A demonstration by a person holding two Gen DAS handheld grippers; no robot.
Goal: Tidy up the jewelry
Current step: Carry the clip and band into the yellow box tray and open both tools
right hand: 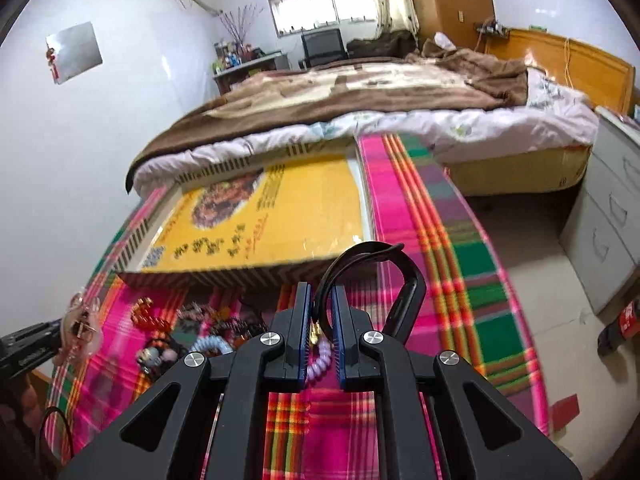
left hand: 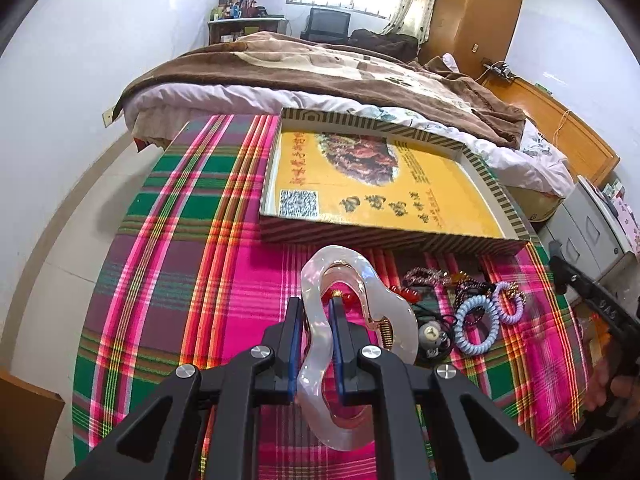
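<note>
- Closest to the left lens, the left gripper (left hand: 317,308) is clamped on a clear claw clip (left hand: 340,308), its blue pads (left hand: 294,344) pinching one wavy, glossy band.
- Right gripper (right hand: 320,300) is closed on a black clip (right hand: 384,276), matte and hook-shaped, gripped by its thin strap; a lilac coil (right hand: 320,364) hangs between the fingers, though whether it is pinched too I cannot tell.
- Both clips are held above the plaid cloth (left hand: 180,240), with the shallow box (left hand: 496,196), striped walls and yellow printed liner, at 12 o'clock in each view.
- Judged from this, the step is carrying the clips to the box: I would lower each flat onto the liner, well apart, and release only once it rests, since the smooth plastic may slip from the pads.
- Loose pile at 3 o'clock of the left gripper: a blue coil (left hand: 478,326), springy and ribbed, a second lilac coil (left hand: 508,300), red beads (left hand: 404,294), and dark beaded strands (left hand: 424,276), tangle-prone.
</note>
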